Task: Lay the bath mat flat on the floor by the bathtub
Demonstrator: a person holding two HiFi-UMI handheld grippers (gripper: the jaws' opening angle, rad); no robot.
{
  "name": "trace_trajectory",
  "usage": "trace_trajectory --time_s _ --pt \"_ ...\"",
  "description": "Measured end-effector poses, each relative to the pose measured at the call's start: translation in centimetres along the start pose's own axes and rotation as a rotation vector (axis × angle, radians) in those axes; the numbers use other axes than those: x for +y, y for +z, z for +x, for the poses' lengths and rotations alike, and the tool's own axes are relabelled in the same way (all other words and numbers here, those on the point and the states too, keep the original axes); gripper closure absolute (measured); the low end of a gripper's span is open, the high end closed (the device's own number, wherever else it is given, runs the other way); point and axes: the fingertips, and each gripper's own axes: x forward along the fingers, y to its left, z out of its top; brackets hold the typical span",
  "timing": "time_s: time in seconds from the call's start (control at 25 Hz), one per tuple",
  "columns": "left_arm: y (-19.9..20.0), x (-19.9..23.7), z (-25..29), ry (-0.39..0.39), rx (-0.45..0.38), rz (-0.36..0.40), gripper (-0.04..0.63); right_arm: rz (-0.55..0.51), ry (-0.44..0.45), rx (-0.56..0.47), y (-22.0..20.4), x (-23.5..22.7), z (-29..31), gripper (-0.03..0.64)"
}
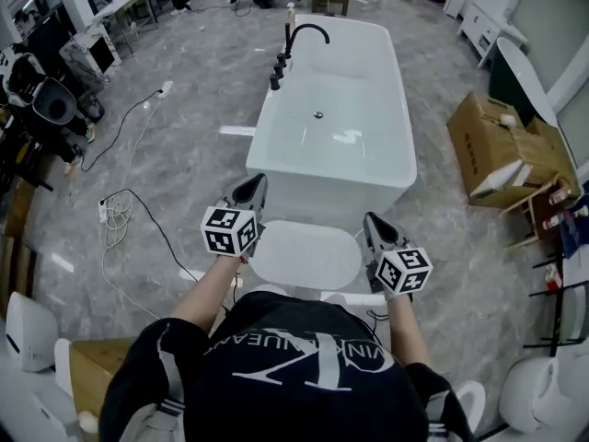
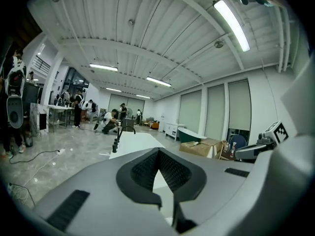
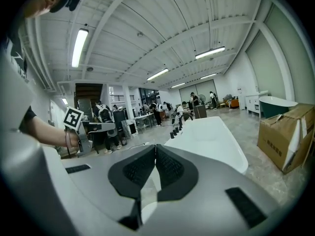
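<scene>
Mat [image 1: 306, 254] flat by tub [image 1: 324, 188]; left gripper [image 1: 253, 190] and right gripper [image 1: 373, 221] above it, jaws closed, empty.

The person's black T-shirt [image 1: 304, 357] carries a large white "CK"; the curved lettering above it is unreadable.

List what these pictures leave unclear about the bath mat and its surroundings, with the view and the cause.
1. Whether the bath mat lies fully flat: head view looks steeply down; the left claw and right claw block the floor in their own views.
2. Floor nearer than the mat: head view, covered by the person's shirt.
3. Print on the cardboard box: too small in head view.
</scene>
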Motion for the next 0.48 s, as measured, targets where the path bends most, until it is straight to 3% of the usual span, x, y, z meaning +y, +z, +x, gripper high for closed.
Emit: trace_trajectory --time_s 0.24,0.48 --pt "2.7 0.3 1.4 0.069 -0.060 -0.080 0.581 -0.035 0.015 0.006 2.0 0.0 -0.1 0.591" --pt "2.8 -0.1 -0.1 0.047 -0.069 -0.022 0.581 -0.058 0.009 -0.002 2.3 0.2 0.5 0.591"
